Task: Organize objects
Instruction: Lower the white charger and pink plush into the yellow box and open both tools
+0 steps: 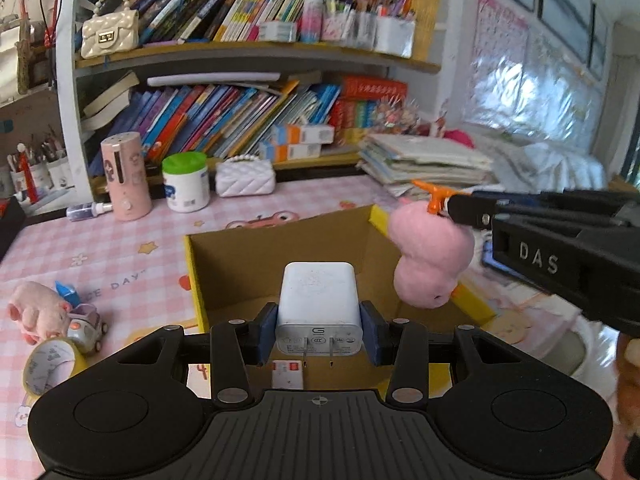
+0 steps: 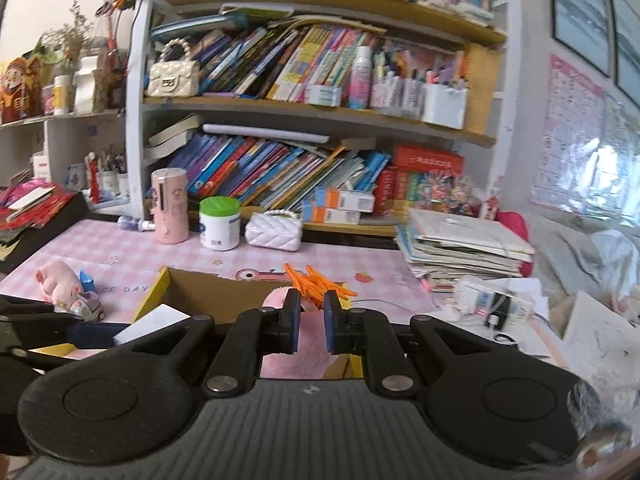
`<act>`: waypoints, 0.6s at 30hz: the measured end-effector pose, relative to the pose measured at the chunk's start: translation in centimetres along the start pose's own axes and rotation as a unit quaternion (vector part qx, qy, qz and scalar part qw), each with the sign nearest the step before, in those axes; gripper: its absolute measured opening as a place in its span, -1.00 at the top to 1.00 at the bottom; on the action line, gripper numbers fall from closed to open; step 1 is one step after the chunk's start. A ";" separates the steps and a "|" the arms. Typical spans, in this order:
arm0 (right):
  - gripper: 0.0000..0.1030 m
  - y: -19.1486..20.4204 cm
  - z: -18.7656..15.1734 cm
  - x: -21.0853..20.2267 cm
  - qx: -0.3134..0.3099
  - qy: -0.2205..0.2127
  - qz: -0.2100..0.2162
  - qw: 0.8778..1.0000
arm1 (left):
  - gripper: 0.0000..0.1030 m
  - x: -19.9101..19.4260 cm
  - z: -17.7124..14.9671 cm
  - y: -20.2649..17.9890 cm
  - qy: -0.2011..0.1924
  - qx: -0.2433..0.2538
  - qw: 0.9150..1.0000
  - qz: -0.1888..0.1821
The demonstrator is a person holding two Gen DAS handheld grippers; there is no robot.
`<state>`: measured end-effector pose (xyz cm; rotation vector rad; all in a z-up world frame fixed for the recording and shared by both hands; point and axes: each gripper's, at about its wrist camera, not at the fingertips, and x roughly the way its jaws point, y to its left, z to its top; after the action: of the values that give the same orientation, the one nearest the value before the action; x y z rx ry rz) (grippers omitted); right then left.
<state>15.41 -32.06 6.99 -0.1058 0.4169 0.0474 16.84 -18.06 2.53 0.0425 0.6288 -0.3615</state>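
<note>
The left gripper (image 1: 319,334) squeezes the white charger (image 1: 319,312) between its fingers, right over the cardboard box (image 1: 240,256), ready to drop in. The right gripper (image 2: 308,326) has its fingers pinched on the pink plush toy (image 1: 430,256), which hangs below them over the box's edge

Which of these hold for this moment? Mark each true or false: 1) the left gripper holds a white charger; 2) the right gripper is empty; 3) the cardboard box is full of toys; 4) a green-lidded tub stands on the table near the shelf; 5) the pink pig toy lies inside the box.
1) True. The left gripper is clamped on the white charger, prongs toward the camera.
2) False. The right gripper grips the pink plush toy by its orange part, so it hangs over the box's right edge.
3) False. The cardboard box looks almost empty.
4) True. The green-lidded tub stands beside a white quilted purse.
5) False. The pink pig toy lies on the table, left of the box.
</note>
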 end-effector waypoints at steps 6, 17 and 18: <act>0.77 -0.5 -0.4 2.9 -0.018 0.012 0.032 0.999 | 0.20 2.5 -0.4 -0.9 0.028 0.017 0.999 0.028; 0.77 -0.7 -1.8 7.3 -0.038 0.061 0.080 0.994 | 0.19 5.0 -1.4 -0.9 0.069 0.017 0.995 0.064; 0.77 -0.7 -2.0 7.6 -0.038 0.065 0.083 0.994 | 0.19 5.1 -1.5 -1.0 0.071 0.018 0.995 0.066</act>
<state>21.56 -32.79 2.16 -0.1503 0.5542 0.2204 19.51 -20.37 -1.57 0.1436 0.7565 -0.2438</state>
